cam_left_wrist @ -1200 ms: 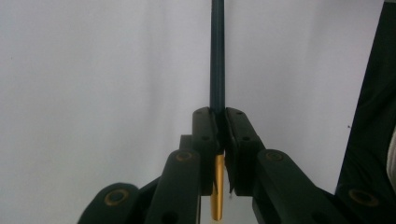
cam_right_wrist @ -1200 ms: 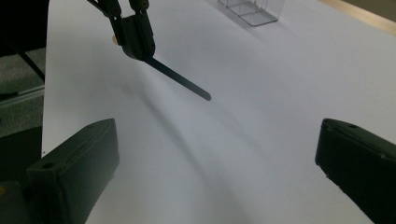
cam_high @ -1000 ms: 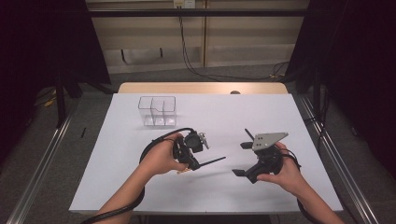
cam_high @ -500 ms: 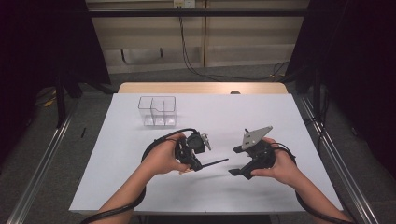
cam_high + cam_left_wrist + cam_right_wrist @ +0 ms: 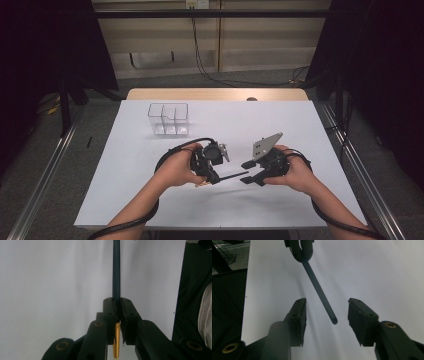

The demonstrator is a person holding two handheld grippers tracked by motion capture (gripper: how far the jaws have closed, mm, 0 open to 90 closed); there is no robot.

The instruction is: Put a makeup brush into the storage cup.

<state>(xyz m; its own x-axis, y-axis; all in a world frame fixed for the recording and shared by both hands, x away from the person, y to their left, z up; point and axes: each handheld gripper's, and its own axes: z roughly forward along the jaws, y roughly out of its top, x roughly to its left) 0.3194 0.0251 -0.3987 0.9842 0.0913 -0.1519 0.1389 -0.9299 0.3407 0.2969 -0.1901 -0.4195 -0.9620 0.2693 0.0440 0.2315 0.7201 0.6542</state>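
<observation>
Clamping pen [image 5: 116, 275] (gold end [image 5: 115, 345] in left gripper view)

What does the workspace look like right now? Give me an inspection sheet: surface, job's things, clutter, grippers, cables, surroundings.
Surface: white rectangular table top, with a bare wooden strip along its far edge.
Job's things: thin dark rod with a gold-coloured end, held above the table; clear plastic box with compartments stands at the far left, contents not discernible.
Clutter: nothing seen.
Grippers: left gripper is shut on the rod, gold end behind the jaws. Right gripper has just been closing; the rod's free tip lies between its pads, not yet touched.
Cables: black cable loops from the left gripper; another trails by the right forearm.
Surroundings: dark curtains at both sides, metal rails on the floor, wall cables behind.
</observation>
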